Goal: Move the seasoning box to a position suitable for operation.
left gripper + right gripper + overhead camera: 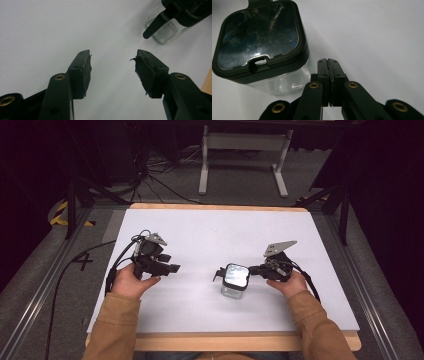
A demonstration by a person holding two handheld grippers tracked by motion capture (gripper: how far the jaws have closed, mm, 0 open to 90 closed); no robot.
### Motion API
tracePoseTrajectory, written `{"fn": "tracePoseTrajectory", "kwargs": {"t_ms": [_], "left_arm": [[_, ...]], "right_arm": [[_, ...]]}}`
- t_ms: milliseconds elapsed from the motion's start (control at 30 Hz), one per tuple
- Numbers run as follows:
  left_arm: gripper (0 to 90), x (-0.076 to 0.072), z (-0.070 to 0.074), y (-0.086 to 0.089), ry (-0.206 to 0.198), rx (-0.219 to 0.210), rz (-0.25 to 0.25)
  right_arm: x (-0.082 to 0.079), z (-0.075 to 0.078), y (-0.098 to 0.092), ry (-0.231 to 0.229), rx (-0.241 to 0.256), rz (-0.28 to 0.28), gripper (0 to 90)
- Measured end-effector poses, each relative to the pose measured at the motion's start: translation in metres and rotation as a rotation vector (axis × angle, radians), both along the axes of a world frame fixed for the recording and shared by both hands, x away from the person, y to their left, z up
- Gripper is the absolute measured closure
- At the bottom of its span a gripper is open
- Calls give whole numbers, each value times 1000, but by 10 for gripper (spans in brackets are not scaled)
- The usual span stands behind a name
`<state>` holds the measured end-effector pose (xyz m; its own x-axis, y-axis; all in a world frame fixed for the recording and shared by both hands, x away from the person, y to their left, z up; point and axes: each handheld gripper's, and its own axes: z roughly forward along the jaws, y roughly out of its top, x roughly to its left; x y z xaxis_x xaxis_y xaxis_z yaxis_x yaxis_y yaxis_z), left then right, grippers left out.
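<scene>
left gripper (112, 71) fingers spread apart, right gripper (329, 65) fingers pressed together beside lidded clear container (259, 47)

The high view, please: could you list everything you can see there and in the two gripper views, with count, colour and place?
Container: one, clear square body with black-rimmed lid and black side latches, on the mat right of centre, next to the right claw.
Mat: one, white, covering the tabletop.
Table: one, light wood edge showing around the mat.
Stand: one, white metal frame, on the floor beyond the table.
Cables: several, black, on the grey floor at the back left.
Left claw: one, black, jaws apart over bare mat, left of centre.
Right claw: one, black, jaws closed together beside the container, gripping nothing.
Hands: two, tan sleeves, coming in from the near edge.
</scene>
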<state>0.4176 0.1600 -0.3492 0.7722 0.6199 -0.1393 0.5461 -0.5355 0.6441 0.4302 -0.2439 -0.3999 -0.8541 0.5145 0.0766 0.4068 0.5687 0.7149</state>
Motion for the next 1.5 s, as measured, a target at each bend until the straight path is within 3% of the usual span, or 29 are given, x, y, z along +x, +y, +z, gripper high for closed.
{"fn": "tracePoseTrajectory", "kwargs": {"t_ms": [133,300,867,1500], "left_arm": [[465,0,-1,0,5,-4,1],[465,1,-2,0,18,1,-2],[463,3,-2,-3,20,6,-5],[468,19,1,-34,19,0,-79]], "right_arm": [[2,-5,4,-3,-11,8,895],[5,-10,5,8,16,27,895],[-1,-8,7,7,-11,41,900],[-36,-16,15,32,-114,94,900]]}}
